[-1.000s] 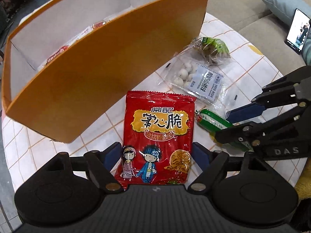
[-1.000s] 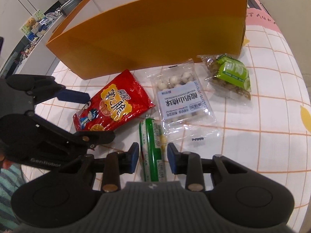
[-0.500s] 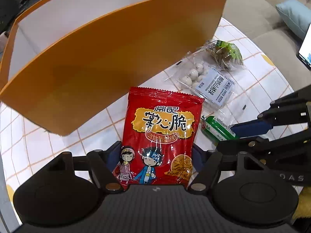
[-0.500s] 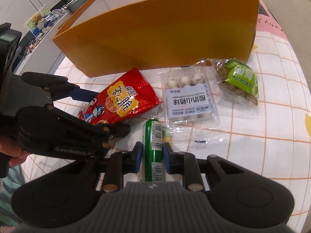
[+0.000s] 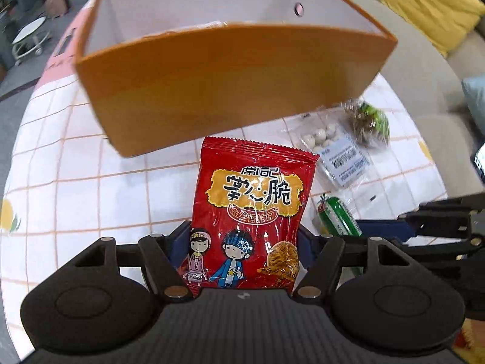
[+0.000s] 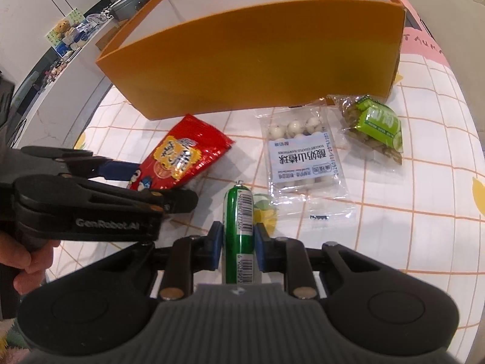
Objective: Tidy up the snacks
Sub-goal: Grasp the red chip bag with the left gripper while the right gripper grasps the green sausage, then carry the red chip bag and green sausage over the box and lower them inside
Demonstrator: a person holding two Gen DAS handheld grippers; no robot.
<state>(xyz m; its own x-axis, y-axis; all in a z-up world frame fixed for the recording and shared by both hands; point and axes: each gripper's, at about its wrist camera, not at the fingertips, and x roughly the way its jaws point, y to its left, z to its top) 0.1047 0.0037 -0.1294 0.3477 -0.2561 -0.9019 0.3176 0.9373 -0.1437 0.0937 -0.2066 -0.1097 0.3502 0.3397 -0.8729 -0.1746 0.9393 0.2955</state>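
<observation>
Ahead, the orange box (image 5: 230, 82) stands open-topped on the checked surface (image 6: 409, 242), ready for snacks. Your left claw (image 5: 242, 242) is closed on the red packet's (image 5: 251, 209) bottom edge, probably for dropping inside. Your right claw (image 6: 238, 242) pinches the green tube (image 6: 239, 230) lengthwise. Two bags lie near the box.

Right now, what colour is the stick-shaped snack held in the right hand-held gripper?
Green, with a white barcode strip; the stick snack shows best in the right wrist view, clamped in the right hand-held gripper.
</observation>
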